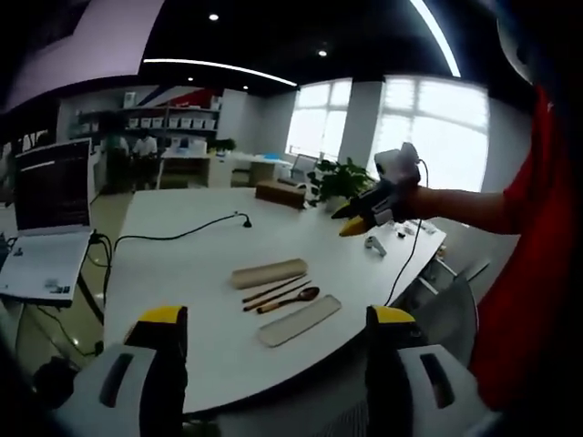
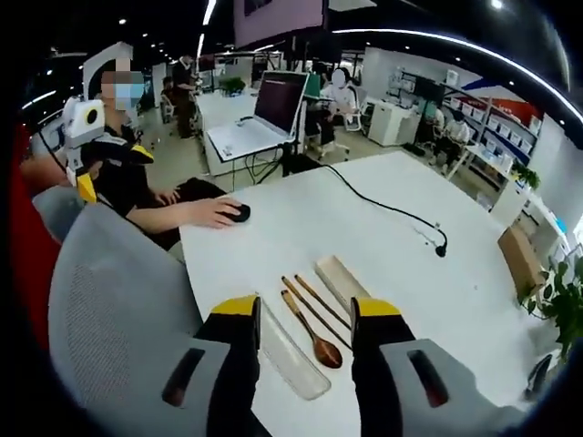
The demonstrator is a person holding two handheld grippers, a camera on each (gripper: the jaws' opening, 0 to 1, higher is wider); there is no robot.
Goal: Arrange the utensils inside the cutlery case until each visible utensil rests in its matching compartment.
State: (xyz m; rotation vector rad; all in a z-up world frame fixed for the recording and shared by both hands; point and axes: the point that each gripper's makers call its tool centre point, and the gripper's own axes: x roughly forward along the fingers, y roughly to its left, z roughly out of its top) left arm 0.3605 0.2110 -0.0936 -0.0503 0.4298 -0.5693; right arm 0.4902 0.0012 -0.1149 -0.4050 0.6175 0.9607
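On the white table [image 1: 191, 273] lie a beige cutlery case base [image 1: 269, 272], two wooden chopsticks [image 1: 273, 291], a wooden spoon [image 1: 290, 299] and a translucent lid [image 1: 299, 320], side by side. My left gripper [image 1: 277, 317] hovers open short of the table's near edge, well back from them. The right gripper [image 1: 353, 221] hangs above the table's far right, held by a red-sleeved arm. In the right gripper view, my right gripper [image 2: 308, 309] is open above the lid [image 2: 291, 350], spoon [image 2: 314, 337], chopsticks [image 2: 314, 305] and case base [image 2: 342, 279]. The left gripper [image 2: 91, 155] shows at far left.
A laptop [image 1: 50, 209] sits on a side desk, and a black cable [image 1: 182, 232] runs across the table. A cardboard box [image 1: 280, 192] and a plant [image 1: 339, 179] stand at the far end. A grey chair [image 2: 118, 309] is close by; a seated person's hand [image 2: 214, 214] rests on a mouse.
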